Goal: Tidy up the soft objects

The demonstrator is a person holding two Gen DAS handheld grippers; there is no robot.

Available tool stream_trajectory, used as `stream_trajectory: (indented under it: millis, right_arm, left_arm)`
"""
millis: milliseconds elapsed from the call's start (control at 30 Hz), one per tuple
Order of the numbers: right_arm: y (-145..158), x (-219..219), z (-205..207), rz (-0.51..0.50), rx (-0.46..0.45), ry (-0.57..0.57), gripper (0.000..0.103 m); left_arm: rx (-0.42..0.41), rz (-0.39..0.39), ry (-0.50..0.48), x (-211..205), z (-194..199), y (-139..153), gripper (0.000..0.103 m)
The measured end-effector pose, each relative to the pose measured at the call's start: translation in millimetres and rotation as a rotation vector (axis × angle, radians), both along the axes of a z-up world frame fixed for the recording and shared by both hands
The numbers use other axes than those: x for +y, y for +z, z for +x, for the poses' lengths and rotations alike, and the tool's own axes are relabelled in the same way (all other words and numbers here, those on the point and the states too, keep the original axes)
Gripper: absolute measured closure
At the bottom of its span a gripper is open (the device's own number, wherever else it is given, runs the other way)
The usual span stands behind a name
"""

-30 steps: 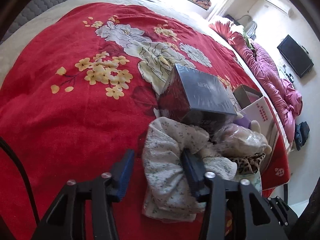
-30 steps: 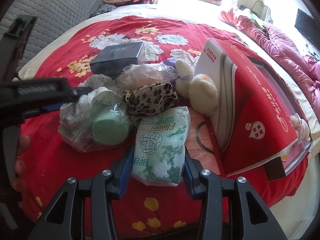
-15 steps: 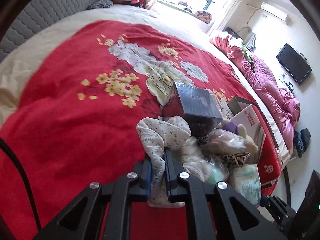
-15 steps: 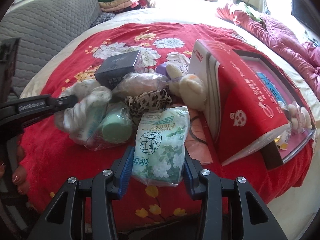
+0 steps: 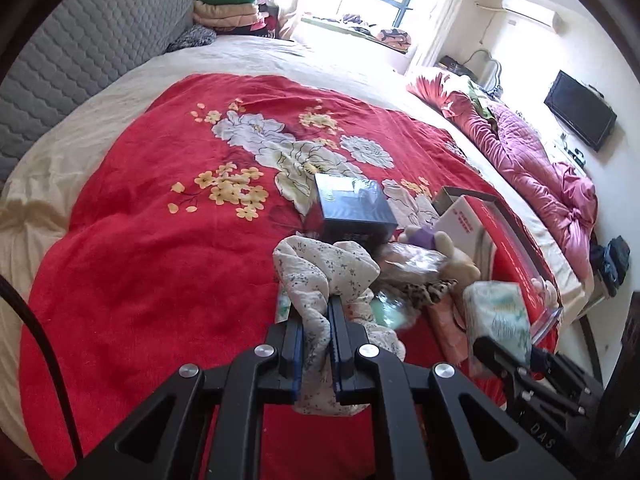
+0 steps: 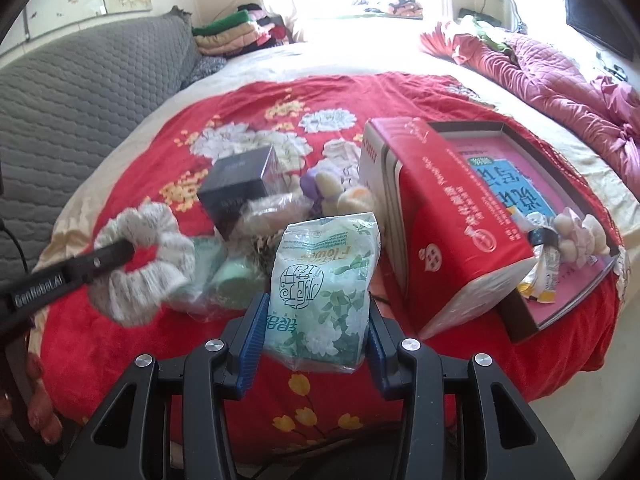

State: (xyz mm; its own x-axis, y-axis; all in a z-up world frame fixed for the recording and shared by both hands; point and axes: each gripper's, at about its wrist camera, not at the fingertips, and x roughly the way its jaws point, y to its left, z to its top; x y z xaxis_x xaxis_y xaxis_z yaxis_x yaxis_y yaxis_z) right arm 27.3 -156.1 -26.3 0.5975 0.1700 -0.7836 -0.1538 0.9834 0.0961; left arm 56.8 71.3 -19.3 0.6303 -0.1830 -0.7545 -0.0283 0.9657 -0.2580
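Observation:
My left gripper [image 5: 316, 322] is shut on a white floral scrunchie [image 5: 324, 276], lifted above the red blanket [image 5: 140, 260]. From the right wrist view, that scrunchie [image 6: 148, 264] hangs as a ring off the left gripper's fingers [image 6: 108, 254]. My right gripper [image 6: 316, 320] is shut on a green-and-white tissue pack [image 6: 324, 292], also raised; the pack [image 5: 500, 320] shows at the right of the left wrist view. Below lies a pile: a plush toy [image 6: 344, 196], a leopard-print cloth [image 5: 428, 292], a bagged green item [image 6: 232, 284] and a clear bag [image 6: 272, 212].
A dark box [image 5: 352, 208] sits behind the pile. A red carton [image 6: 448, 232] leans on an open box with a pink book [image 6: 516, 184] and a small plush. A grey headboard [image 6: 80, 100], folded clothes and a pink quilt [image 5: 532, 168] ring the bed.
The left gripper closed on the scrunchie and lifted it off the pile. The right gripper rose with the tissue pack still in it.

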Motion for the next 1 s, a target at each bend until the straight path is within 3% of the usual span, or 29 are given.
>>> stream_trajectory:
  millis: [267, 1000]
  right_arm:
    - [18.4, -6.2, -6.2, 0.016, -0.066, 0.023, 0.057]
    - [71.0, -17.3, -19.2, 0.070, -0.211, 0.067, 0.057]
  left_arm:
    - [-0.011, 0.072, -0.019, -17.5, -19.8, 21.6, 0.092]
    - [-0.079, 0.174, -0.027, -49.7, -43.4, 70.8, 0.092]
